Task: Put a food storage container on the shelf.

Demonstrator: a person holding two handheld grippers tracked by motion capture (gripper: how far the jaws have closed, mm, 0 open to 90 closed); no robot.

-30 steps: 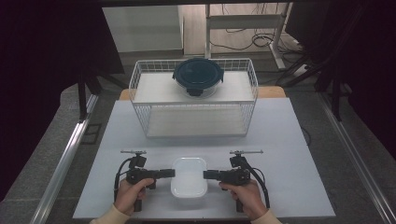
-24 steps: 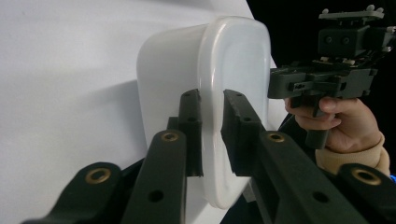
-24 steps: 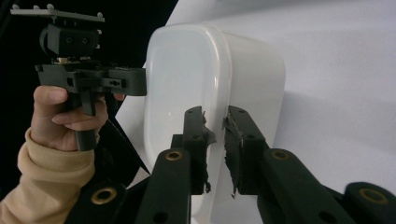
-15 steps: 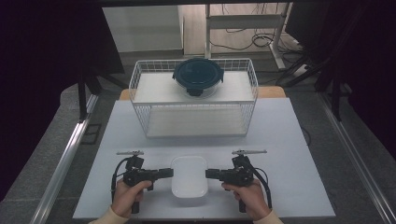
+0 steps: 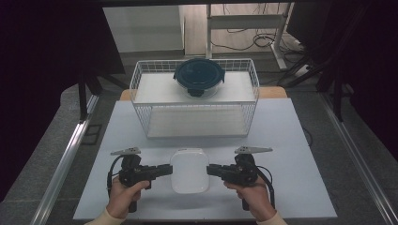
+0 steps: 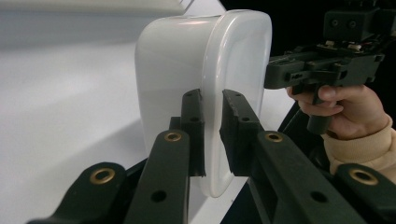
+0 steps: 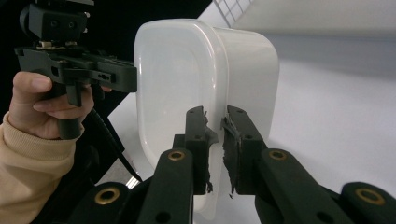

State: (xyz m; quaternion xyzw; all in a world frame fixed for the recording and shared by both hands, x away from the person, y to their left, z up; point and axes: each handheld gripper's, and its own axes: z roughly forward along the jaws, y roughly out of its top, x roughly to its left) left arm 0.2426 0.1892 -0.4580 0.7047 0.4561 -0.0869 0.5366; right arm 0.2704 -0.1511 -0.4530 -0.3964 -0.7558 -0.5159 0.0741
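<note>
A white lidded plastic box (image 5: 189,171) hangs just above the near part of the white table (image 5: 281,140), held from both sides. My left gripper (image 5: 170,169) has just closed its jaws on the box's left rim. In the left gripper view the pads (image 6: 194,116) pinch the lid edge of the box (image 6: 177,60). My right gripper (image 5: 209,169) has likewise just closed on the right rim. In the right gripper view, the right gripper (image 7: 215,114) clamps the edge of the box (image 7: 173,70). Each gripper view also shows the other gripper across the box: the right gripper (image 6: 268,77) and the left gripper (image 7: 133,77).
A white wire basket rack (image 5: 195,101) stands at the back of the table, and a dark round lidded container (image 5: 199,75) rests on its top shelf. Bare tabletop lies between the rack and the box. Dark surroundings and metal rails flank the table.
Both grippers have tightened on the white box's rim and risen a little, lifting the box off the table.
</note>
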